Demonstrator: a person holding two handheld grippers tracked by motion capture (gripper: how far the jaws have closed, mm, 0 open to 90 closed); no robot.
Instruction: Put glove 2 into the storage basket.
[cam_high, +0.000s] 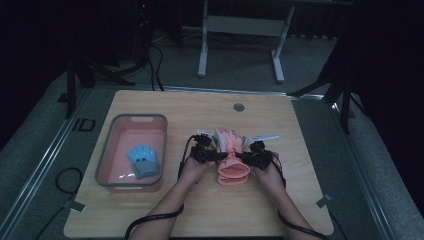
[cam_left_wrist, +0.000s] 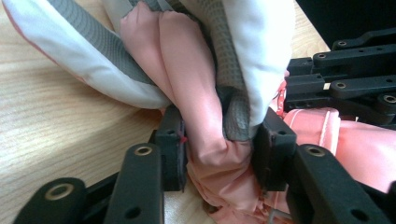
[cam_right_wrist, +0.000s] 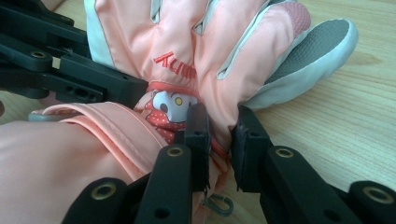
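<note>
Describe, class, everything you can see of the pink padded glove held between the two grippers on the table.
The pink padded glove lies on the light wooden table, right of the grey plastic bin, fingers pointing away from the person and its open cuff toward them. Its shiny pink fabric has white trim, grey textured grip patches, red lettering and a small cartoon patch. The left gripper pinches bunched fabric on one side, and the right gripper clamps a fold on the other. A small metal hook hangs near the cuff.
</note>
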